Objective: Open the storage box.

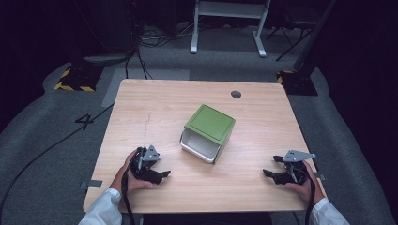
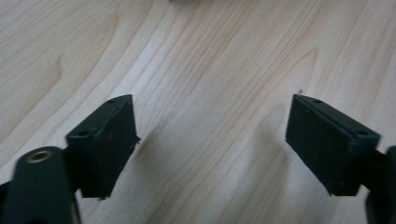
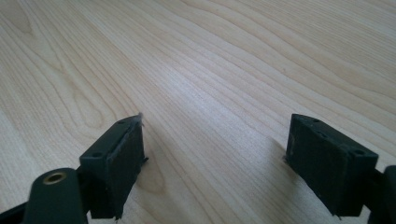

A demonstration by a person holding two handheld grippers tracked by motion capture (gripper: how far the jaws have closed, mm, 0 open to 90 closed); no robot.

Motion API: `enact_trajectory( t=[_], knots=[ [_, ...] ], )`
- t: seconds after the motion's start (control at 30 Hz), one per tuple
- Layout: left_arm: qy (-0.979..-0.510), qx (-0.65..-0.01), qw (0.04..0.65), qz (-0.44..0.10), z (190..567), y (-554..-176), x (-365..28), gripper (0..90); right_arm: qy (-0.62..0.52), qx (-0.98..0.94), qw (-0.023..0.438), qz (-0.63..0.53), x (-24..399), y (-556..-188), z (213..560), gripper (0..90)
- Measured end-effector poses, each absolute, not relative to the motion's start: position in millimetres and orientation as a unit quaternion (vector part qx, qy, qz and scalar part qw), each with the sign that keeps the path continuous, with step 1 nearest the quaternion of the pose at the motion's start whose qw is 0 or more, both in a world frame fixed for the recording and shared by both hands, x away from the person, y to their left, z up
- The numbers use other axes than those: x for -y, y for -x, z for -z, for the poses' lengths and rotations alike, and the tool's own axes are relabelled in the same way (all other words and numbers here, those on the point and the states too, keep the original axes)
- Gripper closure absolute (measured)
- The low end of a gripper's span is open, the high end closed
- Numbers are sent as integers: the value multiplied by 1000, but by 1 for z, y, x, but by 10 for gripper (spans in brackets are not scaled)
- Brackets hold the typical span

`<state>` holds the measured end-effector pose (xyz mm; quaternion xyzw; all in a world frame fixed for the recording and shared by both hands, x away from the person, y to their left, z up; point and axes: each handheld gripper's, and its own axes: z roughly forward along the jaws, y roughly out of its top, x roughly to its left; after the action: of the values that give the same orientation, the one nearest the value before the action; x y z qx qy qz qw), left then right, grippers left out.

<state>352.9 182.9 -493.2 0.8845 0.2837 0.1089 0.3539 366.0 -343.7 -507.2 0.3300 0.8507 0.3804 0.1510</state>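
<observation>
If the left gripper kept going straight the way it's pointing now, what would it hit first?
Probably nothing soon. The left gripper, jaws open, points right along the bare table, passing in front of the green box. Farther along that line sits the right gripper, though depth is unclear.

Wooden table bearing tipped green-white box

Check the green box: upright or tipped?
Tipped. The green box lies on its side on the table, white opening facing the near-left edge, nothing visible inside.
</observation>
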Motion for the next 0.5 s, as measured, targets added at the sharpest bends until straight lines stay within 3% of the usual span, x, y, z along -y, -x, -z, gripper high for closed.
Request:
enact_trajectory(
  t=[0.5],
  knots=[
    [-898, -223, 363, -109, 473, -346, -141, 205, -330, -851, 151, -380, 344, -366, 507, 194]
  ],
)
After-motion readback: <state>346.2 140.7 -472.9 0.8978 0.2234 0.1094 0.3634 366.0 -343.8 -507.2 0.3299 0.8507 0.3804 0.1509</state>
